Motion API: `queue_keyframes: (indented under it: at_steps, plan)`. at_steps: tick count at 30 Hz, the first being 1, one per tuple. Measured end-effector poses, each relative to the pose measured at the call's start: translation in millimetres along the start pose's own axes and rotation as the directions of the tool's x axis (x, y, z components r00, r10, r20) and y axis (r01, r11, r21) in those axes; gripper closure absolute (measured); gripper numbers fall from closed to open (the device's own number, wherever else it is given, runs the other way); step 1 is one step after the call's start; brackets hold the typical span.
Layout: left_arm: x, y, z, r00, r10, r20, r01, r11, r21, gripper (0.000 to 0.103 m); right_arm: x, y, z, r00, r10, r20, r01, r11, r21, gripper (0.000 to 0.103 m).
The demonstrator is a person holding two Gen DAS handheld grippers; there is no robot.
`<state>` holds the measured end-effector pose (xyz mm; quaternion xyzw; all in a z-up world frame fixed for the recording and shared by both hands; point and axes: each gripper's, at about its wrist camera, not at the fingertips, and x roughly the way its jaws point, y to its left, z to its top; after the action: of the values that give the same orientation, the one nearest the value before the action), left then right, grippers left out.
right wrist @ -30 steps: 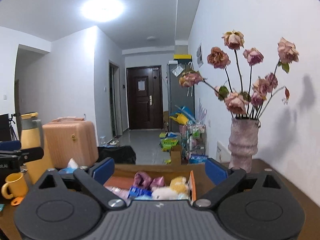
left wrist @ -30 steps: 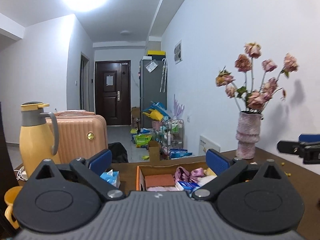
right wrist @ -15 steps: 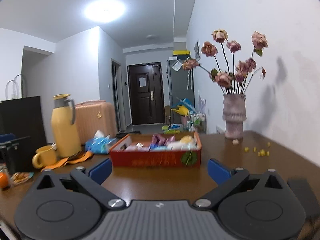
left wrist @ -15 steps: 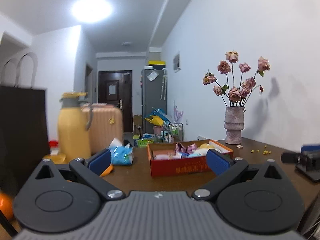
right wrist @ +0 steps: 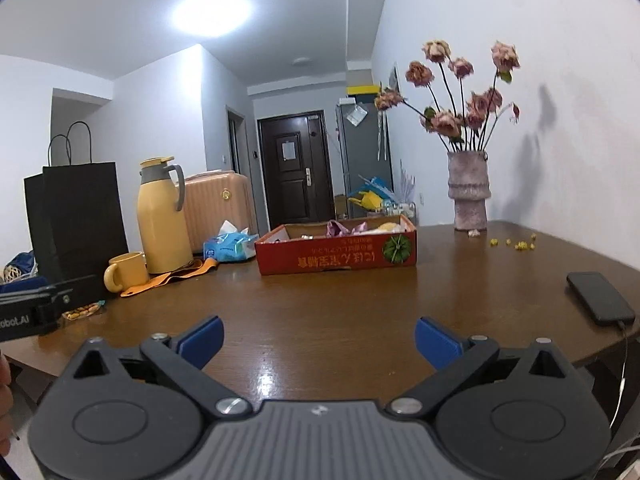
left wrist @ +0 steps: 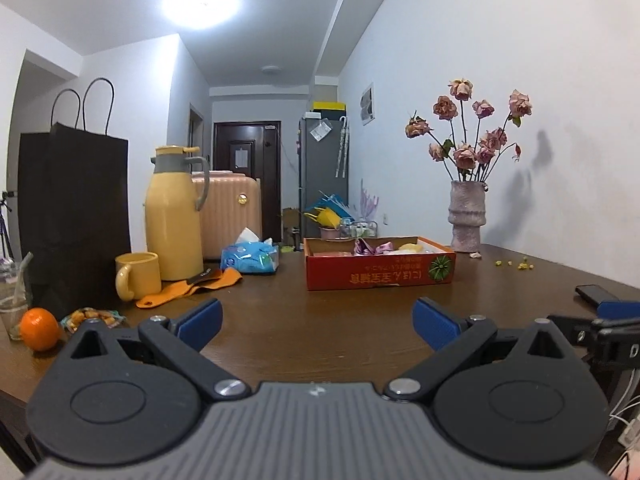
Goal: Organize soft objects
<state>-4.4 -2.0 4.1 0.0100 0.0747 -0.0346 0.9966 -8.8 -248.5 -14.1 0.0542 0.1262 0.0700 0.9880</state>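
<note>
A red cardboard box (left wrist: 380,274) (right wrist: 336,258) sits on the brown table and holds several soft items: pink-purple pieces (left wrist: 370,247) (right wrist: 340,227) and a yellow one (left wrist: 410,247). A blue tissue pack (left wrist: 250,258) (right wrist: 228,245) and an orange cloth (left wrist: 188,288) (right wrist: 168,278) lie left of the box. My left gripper (left wrist: 318,318) is open and empty, low over the near table. My right gripper (right wrist: 319,340) is open and empty, also well short of the box.
A yellow thermos (left wrist: 174,216), yellow mug (left wrist: 138,274), black paper bag (left wrist: 74,216), orange (left wrist: 39,329) and snack packet (left wrist: 92,316) stand at the left. A vase of dried roses (left wrist: 467,216) is at the back right. A phone (right wrist: 600,298) lies near the right edge.
Both grippers have pulled back from the box and dropped lower; the box now looks smaller and farther, and more of the table shows. Both stay open.
</note>
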Motion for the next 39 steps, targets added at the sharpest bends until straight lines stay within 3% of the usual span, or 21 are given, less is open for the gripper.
queue_keyframes:
  at_steps: [19, 39]
  plan:
    - [2.5, -6.2, -3.0, 0.999, -0.042, -0.019, 0.043, 0.999, 0.024, 0.0, 5.4, -0.4, 7.7, 1.0, 0.021, 0.004, -0.021, 1.0, -0.002, 0.001]
    - [3.7, -2.8, -3.2, 1.0, -0.014, -0.019, 0.014, 1.0, 0.009, 0.0, 7.4, 4.0, 2.9, 0.999, 0.036, -0.005, -0.036, 0.999, -0.021, 0.001]
